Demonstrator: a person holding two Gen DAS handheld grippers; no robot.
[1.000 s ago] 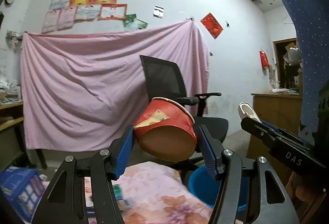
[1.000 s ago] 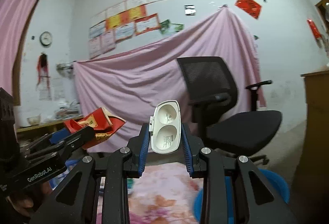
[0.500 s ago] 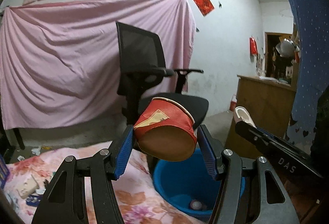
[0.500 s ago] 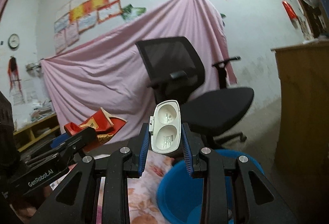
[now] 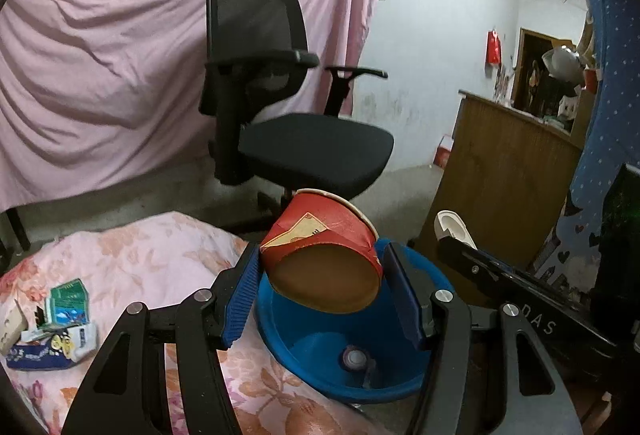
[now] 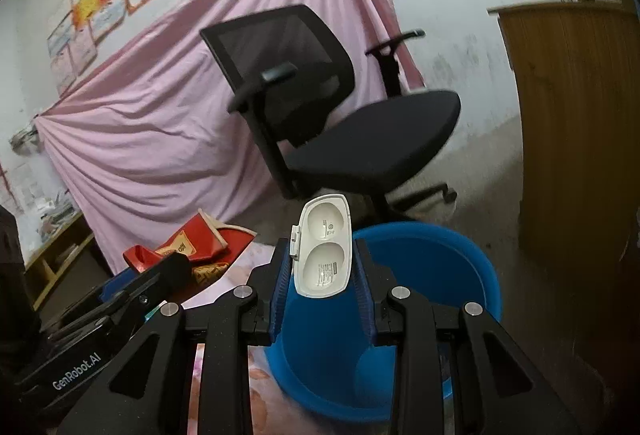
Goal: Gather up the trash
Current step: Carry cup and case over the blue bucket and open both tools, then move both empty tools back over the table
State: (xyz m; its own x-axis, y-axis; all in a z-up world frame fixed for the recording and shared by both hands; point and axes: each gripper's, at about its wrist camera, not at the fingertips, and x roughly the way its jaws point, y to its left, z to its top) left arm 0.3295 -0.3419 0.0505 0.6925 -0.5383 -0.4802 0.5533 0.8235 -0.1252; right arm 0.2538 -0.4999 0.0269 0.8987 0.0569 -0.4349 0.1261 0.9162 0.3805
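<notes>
My left gripper (image 5: 322,275) is shut on a crushed red paper cup (image 5: 324,251) and holds it above the near rim of a blue plastic basin (image 5: 320,367). A small bottle (image 5: 354,358) lies in the basin. My right gripper (image 6: 323,267) is shut on a white plastic case (image 6: 324,247) with two round hollows, held over the basin (image 6: 424,275). The right gripper also shows in the left wrist view (image 5: 456,235), and the left gripper with the cup (image 6: 188,247) shows in the right wrist view.
A floral pink cloth (image 5: 152,259) covers the surface left of the basin, with several loose wrappers and small cartons (image 5: 52,327) on it. A black office chair (image 5: 280,107) stands behind. A wooden cabinet (image 5: 508,179) is at the right.
Both grippers have tilted down and moved right toward the basin with their loads still held. The basin now fills the lower middle of both views.
</notes>
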